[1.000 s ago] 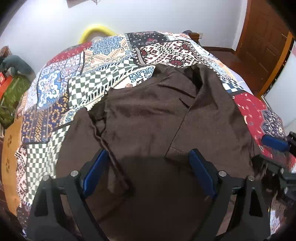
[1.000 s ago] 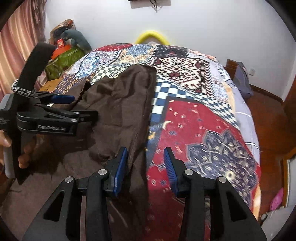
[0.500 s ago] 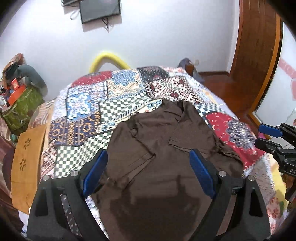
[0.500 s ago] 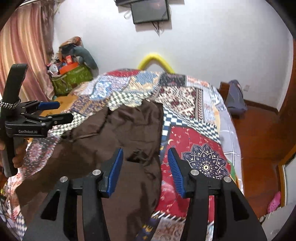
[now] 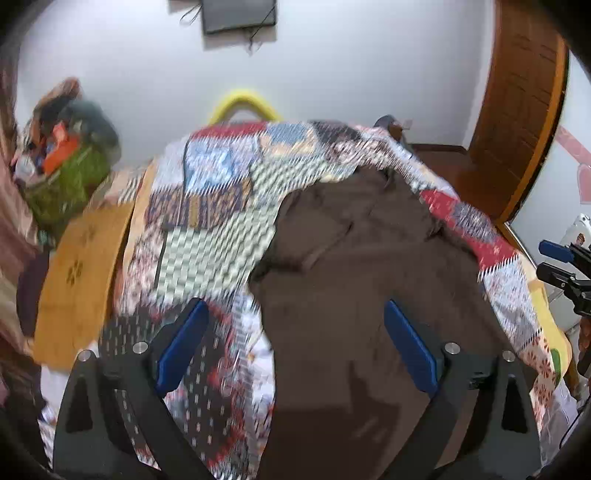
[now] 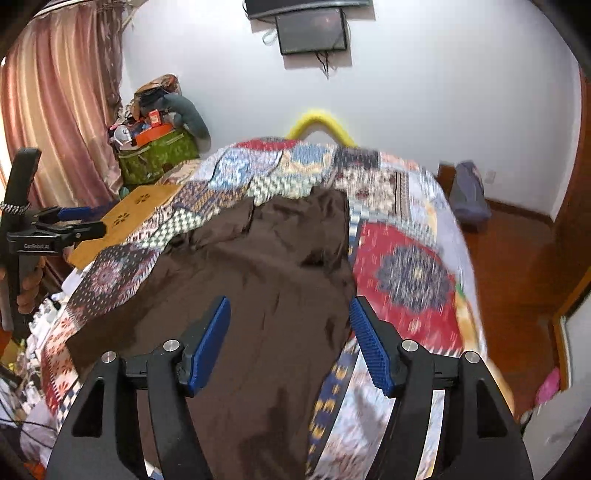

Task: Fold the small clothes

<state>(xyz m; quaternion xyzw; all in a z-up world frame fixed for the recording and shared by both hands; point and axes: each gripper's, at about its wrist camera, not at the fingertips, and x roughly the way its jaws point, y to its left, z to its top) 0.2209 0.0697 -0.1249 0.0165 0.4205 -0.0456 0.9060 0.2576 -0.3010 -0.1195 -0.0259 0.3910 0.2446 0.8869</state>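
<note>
A dark brown garment [image 5: 362,280] [image 6: 258,280] lies spread on a bed under a patchwork quilt [image 5: 221,206] [image 6: 406,266], its far part loosely folded over. My left gripper [image 5: 293,343] hovers high above the garment's left edge, jaws wide and still opening, nothing between them. My right gripper [image 6: 290,339] hangs above the garment's near right edge, its jaws opening and empty. Each gripper also shows in the other's view: the right gripper [image 5: 561,266] at the right rim, the left gripper [image 6: 55,229] at the left, held by a hand.
A yellow hoop [image 6: 321,122] stands at the bed's far end. A green bag with clutter [image 6: 159,151] and a wooden board [image 6: 125,218] sit at the left. A pink curtain [image 6: 59,110], a wall screen [image 6: 314,33], a grey bag [image 6: 469,192] on the wooden floor, a door [image 5: 521,96].
Both grippers have pulled back and risen from the garment, which now lies free on the quilt. The right jaws have spread wider. The left view has swung left.
</note>
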